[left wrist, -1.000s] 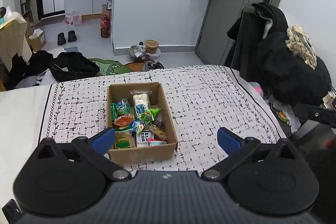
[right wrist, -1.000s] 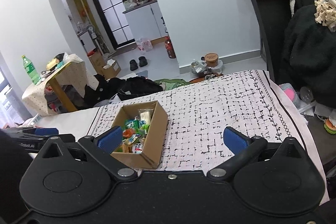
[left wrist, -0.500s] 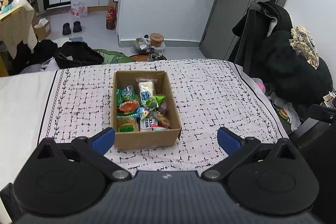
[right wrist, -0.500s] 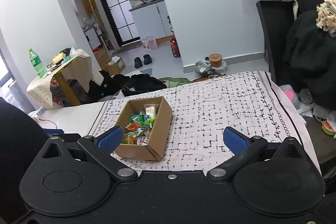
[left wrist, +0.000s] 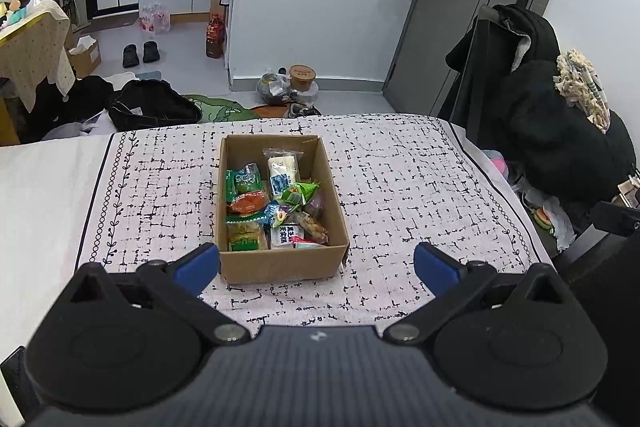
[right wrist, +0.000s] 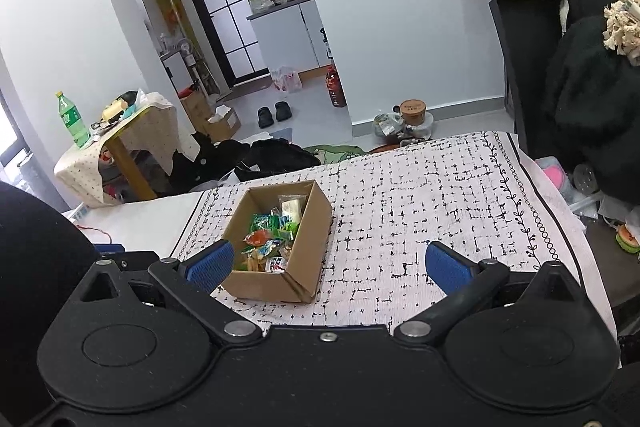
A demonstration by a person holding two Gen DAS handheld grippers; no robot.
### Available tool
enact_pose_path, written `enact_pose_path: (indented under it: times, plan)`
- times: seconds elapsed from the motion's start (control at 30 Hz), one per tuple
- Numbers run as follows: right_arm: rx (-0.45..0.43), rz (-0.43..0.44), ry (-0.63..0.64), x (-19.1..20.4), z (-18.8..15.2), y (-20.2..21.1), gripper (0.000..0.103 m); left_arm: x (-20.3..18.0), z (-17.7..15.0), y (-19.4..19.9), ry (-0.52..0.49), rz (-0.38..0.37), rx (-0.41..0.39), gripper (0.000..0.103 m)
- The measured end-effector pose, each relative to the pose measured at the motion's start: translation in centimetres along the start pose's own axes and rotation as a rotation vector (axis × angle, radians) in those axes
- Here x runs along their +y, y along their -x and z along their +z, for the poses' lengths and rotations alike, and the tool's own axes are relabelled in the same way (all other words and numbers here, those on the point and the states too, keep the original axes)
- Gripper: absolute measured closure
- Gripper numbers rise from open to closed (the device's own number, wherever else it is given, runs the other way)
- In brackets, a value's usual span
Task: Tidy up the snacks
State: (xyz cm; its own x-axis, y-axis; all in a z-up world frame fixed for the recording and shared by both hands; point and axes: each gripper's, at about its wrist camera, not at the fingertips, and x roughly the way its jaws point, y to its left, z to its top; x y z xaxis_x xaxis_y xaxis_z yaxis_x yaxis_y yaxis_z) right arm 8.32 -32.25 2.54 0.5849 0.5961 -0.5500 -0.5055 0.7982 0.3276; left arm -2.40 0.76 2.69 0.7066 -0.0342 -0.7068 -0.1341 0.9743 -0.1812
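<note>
One cardboard box (left wrist: 280, 263) on one patterned cloth (left wrist: 400, 187). Roughly ten snack packets (left wrist: 276, 203) inside, overlapping, exact count unclear. Two grippers, left gripper (left wrist: 316, 265) and right gripper (right wrist: 328, 265). One green bottle (right wrist: 72, 119). One pair of black slippers (left wrist: 140, 53).

The tabletop (left wrist: 400, 187), under a white cloth with black dashes, carries one open cardboard box (left wrist: 280, 263) of snacks.

We note black slippers (left wrist: 140, 53) beyond the patterned cloth (left wrist: 400, 187); red bottle (left wrist: 215, 35) right of them.
</note>
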Motion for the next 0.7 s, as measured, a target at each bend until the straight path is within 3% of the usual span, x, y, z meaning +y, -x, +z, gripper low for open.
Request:
enact_pose_path:
  times: [0.7]
  plan:
    - [0.026,-0.014,-0.011,0.14,-0.08,0.15,0.000,-0.31,0.37,-0.11,-0.021,0.006,0.008,0.000]
